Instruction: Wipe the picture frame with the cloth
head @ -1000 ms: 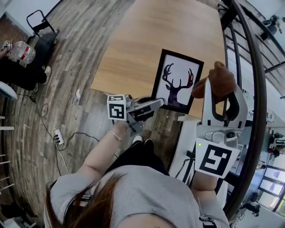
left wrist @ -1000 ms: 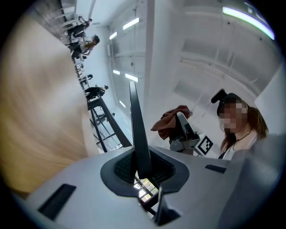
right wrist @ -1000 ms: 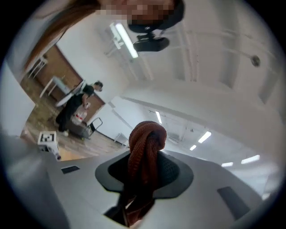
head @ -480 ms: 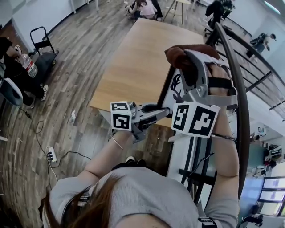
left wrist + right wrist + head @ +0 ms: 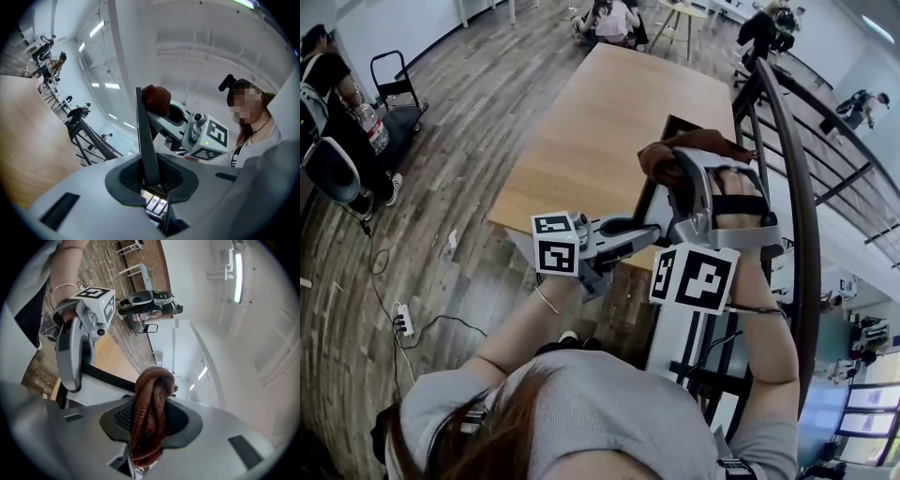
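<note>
Holding the picture frame (image 5: 146,140) aloft over the near edge of the table (image 5: 609,112), the left gripper (image 5: 151,176) is clenched on only a thin strip of its rim, while the right gripper (image 5: 149,425) grasps the bunched brown cloth (image 5: 151,394) up by the frame's top. Press too hard and the frame could pivot or slip from that narrow pinch and drop; the wadded cloth might also work loose.

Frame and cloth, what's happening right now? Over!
Left gripper shut on frame, held up above table. Right gripper shut on cloth, by frame's top. Nothing blocking; railing close on right.
</note>
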`<move>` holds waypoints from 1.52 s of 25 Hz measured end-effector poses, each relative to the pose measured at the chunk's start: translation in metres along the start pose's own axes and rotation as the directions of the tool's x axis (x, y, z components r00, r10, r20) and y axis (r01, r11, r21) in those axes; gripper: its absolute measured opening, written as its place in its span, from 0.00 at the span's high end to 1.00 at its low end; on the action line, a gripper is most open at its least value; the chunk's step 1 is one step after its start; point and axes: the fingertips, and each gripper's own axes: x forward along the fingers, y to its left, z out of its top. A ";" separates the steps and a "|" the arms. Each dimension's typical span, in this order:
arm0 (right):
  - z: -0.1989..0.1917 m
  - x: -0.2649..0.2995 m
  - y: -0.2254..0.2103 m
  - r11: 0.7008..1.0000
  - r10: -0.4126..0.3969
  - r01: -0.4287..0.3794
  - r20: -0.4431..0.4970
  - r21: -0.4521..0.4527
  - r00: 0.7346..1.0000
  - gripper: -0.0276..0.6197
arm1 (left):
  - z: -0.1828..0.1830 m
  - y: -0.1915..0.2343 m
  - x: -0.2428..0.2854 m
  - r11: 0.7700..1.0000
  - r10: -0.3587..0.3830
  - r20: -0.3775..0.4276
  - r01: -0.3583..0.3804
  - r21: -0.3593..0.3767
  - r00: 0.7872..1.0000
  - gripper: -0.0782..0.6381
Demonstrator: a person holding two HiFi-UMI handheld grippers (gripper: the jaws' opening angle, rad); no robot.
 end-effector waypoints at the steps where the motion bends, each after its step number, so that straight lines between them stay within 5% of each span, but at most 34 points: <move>1: 0.002 -0.004 0.005 1.000 0.011 -0.011 0.006 0.002 1.000 0.75 | 0.002 -0.001 0.001 1.000 0.002 0.003 -0.002 0.005 1.000 0.82; 17: 0.027 -0.028 0.059 0.973 0.215 -0.210 0.047 -0.094 0.975 0.75 | 0.010 -0.003 -0.007 1.000 0.013 0.019 -0.013 0.016 1.000 0.82; 22: 0.013 -0.045 -0.009 0.997 0.011 -0.018 0.093 0.081 0.996 0.75 | 0.011 -0.003 -0.007 1.000 0.012 0.035 -0.012 0.011 0.999 0.82; 27: -0.045 -0.047 -0.100 0.971 -0.191 0.197 -0.055 0.136 0.980 0.75 | 0.017 -0.006 -0.006 1.000 0.004 0.042 -0.005 0.011 0.999 0.82; 31: -0.066 -0.022 -0.099 0.981 -0.156 0.170 -0.139 0.094 0.978 0.75 | 0.018 -0.011 -0.008 1.000 -0.012 0.040 0.012 0.019 0.999 0.82; 38: -0.066 0.005 -0.055 0.996 -0.064 0.074 -0.155 0.056 0.986 0.75 | 0.017 -0.011 -0.007 0.999 -0.021 0.044 0.020 0.027 0.999 0.82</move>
